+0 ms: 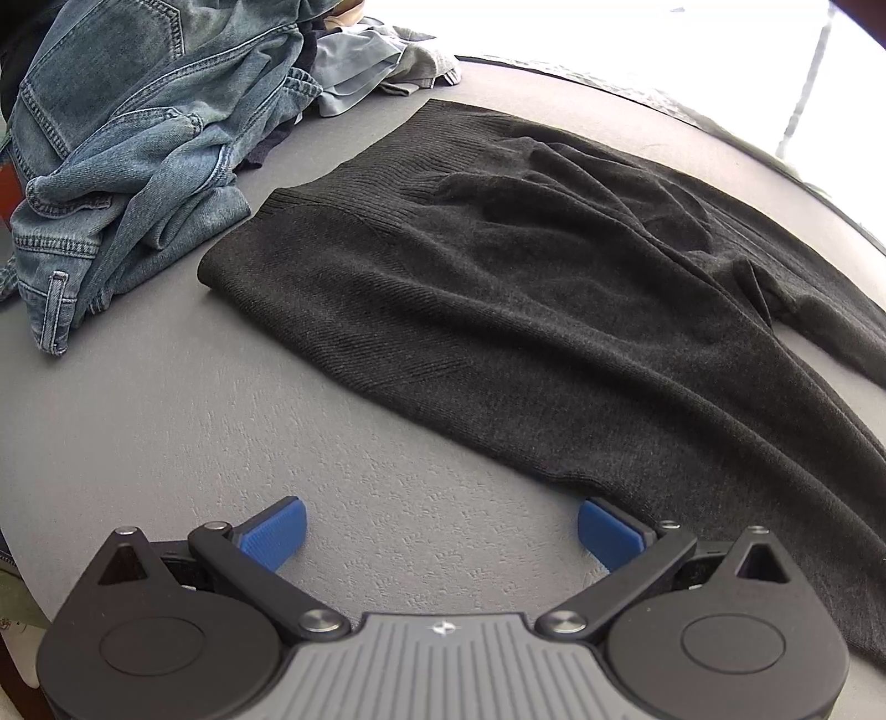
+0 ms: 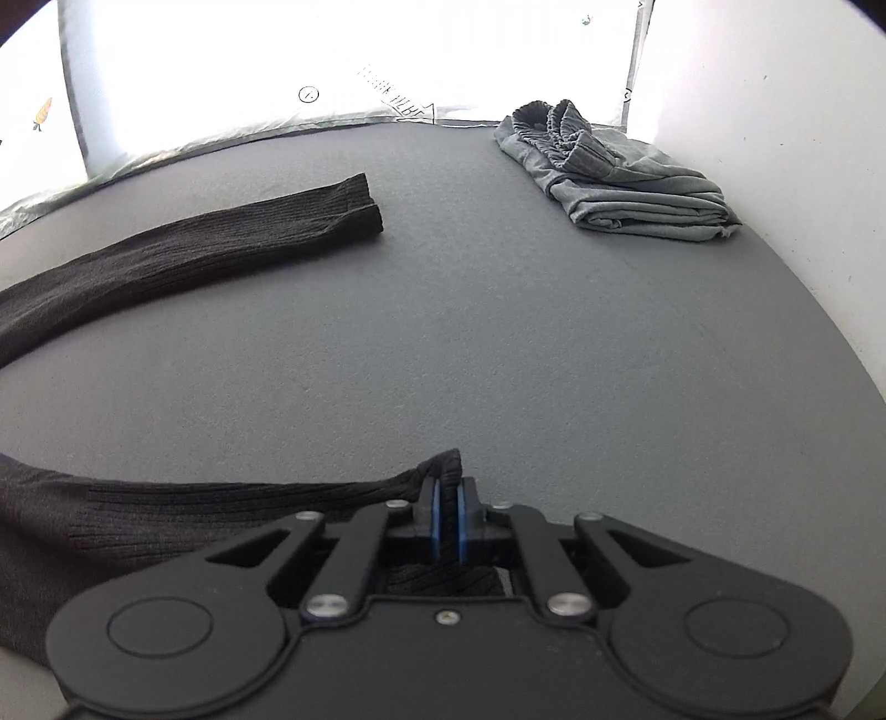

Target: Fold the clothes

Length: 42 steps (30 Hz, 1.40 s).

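Two grippers at dark knit garment (image 1: 554,288). Right gripper (image 2: 447,518) clenched on cuff end directly at fingertips; long axis trails left of it. Left gripper (image 1: 440,534) released, empty, garment hem just ahead-right.

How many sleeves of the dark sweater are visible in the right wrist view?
2: far sleeve lies flat at upper left; near sleeve has its cuff between the right gripper jaws.

tabletop (image 2: 498,332): grey, textured, matte, lit evenly
far edge (image 2: 166,149): bordered by crinkled silvery strip
window (image 2: 332,44): blown out by strong daylight
wall (image 2: 775,138): white, plain, seen at right
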Each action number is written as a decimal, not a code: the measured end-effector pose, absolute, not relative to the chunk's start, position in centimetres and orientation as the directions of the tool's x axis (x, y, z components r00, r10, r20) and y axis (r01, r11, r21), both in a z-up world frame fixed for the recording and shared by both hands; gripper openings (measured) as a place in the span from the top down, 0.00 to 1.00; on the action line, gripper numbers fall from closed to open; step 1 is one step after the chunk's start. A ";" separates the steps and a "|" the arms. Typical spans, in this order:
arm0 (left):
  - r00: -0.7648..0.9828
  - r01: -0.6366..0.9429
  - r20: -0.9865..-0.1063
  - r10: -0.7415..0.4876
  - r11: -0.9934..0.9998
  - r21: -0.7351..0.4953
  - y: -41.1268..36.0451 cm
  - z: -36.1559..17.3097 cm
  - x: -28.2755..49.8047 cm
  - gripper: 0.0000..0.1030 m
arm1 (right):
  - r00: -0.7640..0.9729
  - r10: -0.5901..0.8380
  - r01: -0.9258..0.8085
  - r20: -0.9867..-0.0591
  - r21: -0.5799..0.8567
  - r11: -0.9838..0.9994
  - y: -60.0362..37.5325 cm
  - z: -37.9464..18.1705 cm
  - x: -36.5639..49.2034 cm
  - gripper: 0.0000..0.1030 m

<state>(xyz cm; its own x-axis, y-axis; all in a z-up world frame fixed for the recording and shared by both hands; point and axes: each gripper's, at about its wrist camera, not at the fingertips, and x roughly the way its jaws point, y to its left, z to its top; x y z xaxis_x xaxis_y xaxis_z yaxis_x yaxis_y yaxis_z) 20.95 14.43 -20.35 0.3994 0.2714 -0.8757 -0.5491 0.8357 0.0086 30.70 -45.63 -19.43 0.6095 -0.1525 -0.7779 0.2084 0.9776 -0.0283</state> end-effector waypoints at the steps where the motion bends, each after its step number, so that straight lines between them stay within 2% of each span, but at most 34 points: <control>1: 0.398 -0.551 -0.876 0.273 0.835 0.010 14.4 -20.4 21.0 0.00 | 0.615 -0.155 0.245 -0.774 0.001 0.970 -46.3 -19.4 30.9 0.95; 3: 0.396 -0.553 -0.876 0.275 0.833 0.011 14.4 -20.4 21.0 0.00 | 0.606 -0.133 0.306 -0.784 0.076 0.949 -47.4 -19.8 31.2 0.95; 7: 0.396 -0.555 -0.878 0.268 0.832 0.004 14.7 -20.4 21.0 0.00 | 0.590 -0.156 0.325 -0.792 0.057 0.944 -47.0 -20.6 31.5 0.87; 8: 0.397 -0.556 -0.878 0.265 0.831 -0.001 14.8 -20.3 20.9 0.00 | 0.590 -0.161 0.331 -0.792 0.055 0.942 -46.9 -20.4 31.4 0.77; 10: 0.401 -0.558 -0.879 0.258 0.830 -0.012 15.0 -20.3 20.9 0.00 | 0.595 -0.185 0.372 -0.782 0.064 0.926 -47.1 -20.0 30.8 0.65; 19: 0.452 -0.588 -0.868 0.203 0.800 -0.119 17.2 -19.8 20.6 0.00 | 0.604 -0.169 0.525 -0.779 0.229 0.819 -47.9 -19.7 25.6 0.63; 25: 0.469 -0.601 -0.856 0.218 0.789 -0.129 18.8 -19.6 21.1 0.00 | 0.592 -0.145 0.569 -0.793 0.284 0.772 -46.4 -20.6 24.2 0.60; 39: 0.455 -0.750 -0.832 0.318 0.640 -0.165 25.8 -19.7 22.3 0.00 | 0.529 -0.222 0.663 -0.819 0.236 0.710 -45.1 -20.9 25.4 0.60; 42: 0.458 -0.769 -0.821 0.340 0.615 -0.175 26.9 -19.7 23.0 0.04 | 0.519 -0.231 0.686 -0.823 0.240 0.687 -45.2 -20.8 25.7 0.60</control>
<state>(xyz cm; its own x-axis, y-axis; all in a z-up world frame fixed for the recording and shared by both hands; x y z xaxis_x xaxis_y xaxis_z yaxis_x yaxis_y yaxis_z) 23.04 26.94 -19.70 0.4581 0.3400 -0.8213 -0.7693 0.6145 -0.1746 25.67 -45.18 -20.85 0.5190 -0.2308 -0.8230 0.6862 0.6866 0.2402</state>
